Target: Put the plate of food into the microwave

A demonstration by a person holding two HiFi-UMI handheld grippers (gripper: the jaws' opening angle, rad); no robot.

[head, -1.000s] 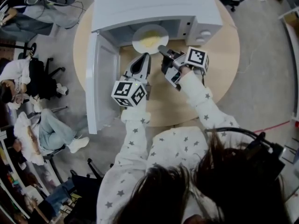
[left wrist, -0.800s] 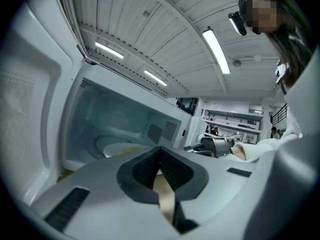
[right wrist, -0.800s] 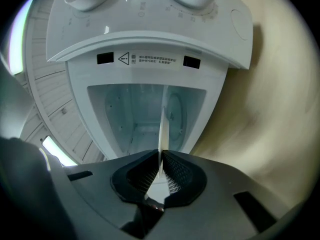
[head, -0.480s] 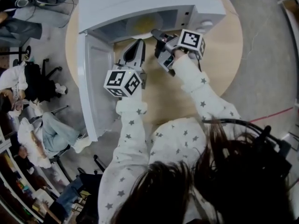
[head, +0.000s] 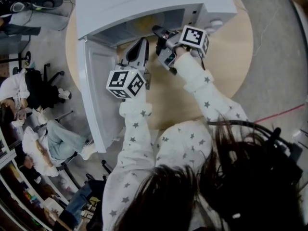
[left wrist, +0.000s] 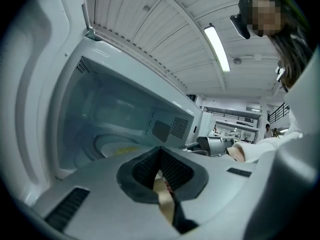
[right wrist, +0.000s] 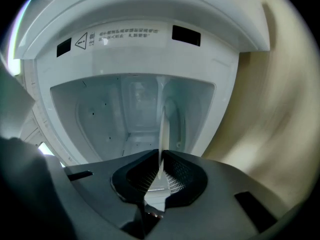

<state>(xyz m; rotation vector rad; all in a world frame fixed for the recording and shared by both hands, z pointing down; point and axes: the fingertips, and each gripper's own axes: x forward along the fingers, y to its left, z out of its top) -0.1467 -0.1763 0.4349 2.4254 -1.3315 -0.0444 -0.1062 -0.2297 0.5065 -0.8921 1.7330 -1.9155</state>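
Right gripper view: plate edge pinched between jaws.

plate: white, round, flat, well inside cavity, near rim clamped in right gripper | food: yellow, heaped mid-plate | microwave: white, upright, door swung wide open to left, two round knobs on right-hand panel

Smooth glossy white microwave, matt pale wooden table, thin glossy white plate.
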